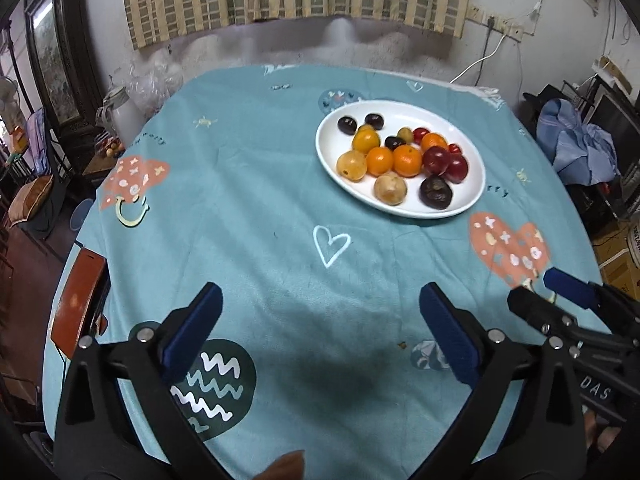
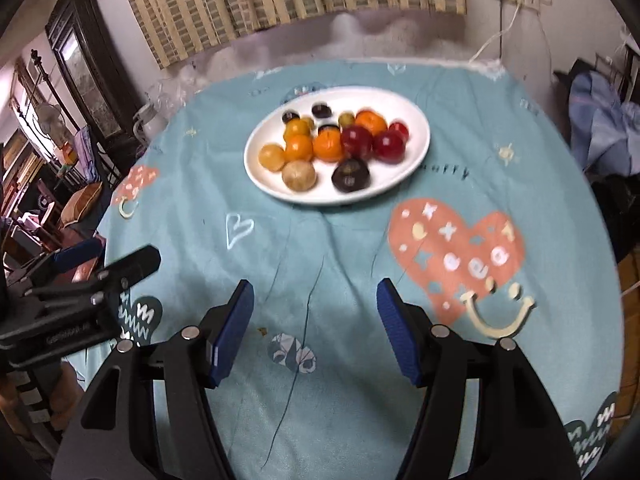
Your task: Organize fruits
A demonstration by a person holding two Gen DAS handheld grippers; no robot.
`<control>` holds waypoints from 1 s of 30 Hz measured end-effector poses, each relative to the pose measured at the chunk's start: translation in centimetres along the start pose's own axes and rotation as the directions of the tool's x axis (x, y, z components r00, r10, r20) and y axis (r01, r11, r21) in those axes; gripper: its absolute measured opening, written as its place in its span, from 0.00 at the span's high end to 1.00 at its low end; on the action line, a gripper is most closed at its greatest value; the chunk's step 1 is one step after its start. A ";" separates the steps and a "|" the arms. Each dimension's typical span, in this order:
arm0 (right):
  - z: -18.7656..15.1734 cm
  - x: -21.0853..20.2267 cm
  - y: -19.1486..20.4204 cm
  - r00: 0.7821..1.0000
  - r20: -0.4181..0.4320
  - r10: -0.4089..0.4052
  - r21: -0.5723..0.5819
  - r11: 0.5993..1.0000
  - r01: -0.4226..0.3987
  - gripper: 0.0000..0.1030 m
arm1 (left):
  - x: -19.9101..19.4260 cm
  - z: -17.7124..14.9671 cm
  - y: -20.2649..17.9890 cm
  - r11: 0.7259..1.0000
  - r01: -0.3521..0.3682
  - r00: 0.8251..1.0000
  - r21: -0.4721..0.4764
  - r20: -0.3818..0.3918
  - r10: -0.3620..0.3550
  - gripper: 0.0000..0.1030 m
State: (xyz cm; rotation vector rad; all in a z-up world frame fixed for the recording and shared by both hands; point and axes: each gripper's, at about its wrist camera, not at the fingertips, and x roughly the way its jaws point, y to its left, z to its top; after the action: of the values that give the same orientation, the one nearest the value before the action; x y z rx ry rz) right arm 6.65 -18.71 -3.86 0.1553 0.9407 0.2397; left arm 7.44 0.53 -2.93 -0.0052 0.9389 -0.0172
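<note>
The fruits (image 1: 400, 160) lie together on a white oval plate (image 1: 332, 160), which rests on the counter (image 1: 260, 240) well ahead of both pairs of jaws; from the left gripper (image 1: 320, 312) it is ahead and to the right, from the right gripper (image 2: 316, 304) ahead and slightly to the left. The plate's long axis seems to run across the view, at a slant in each camera, while the fruits are round and point in no clear direction. Both pairs of jaws are spread wide and grasp nothing. I think the main risk is the crowding: the oranges (image 1: 394, 160), the red fruits (image 1: 446, 162) and the dark ones (image 1: 436, 192) touch each other, so a jaw that enters between them could push a neighbour, and a round fruit could roll over the low rim and across the cloth. Soft fruit may also bruise if it is squeezed too hard. The two grippers are near each other, so they could collide if both reach for the plate together.
</note>
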 end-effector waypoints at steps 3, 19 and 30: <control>0.1 -0.9 0.2 1.000 0.023 -0.005 -0.008 1.000 0.006 0.34 | -0.8 0.2 0.2 1.000 0.019 1.000 -0.012 0.005 -0.019 0.02; 0.1 -3.6 1.6 0.996 0.089 -0.019 -0.050 0.998 0.024 0.10 | -2.6 0.7 0.2 0.999 0.042 0.999 -0.022 0.020 -0.042 0.02; 0.1 -3.6 2.0 0.996 0.085 -0.010 -0.056 0.998 0.015 0.10 | -3.0 0.5 -0.2 1.000 0.023 1.000 -0.006 0.021 -0.023 0.02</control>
State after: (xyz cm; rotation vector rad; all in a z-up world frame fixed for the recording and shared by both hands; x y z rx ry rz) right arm 4.43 -17.71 -0.54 0.1063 0.8493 0.2462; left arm 6.08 0.40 -0.21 -0.0220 0.9176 -0.0358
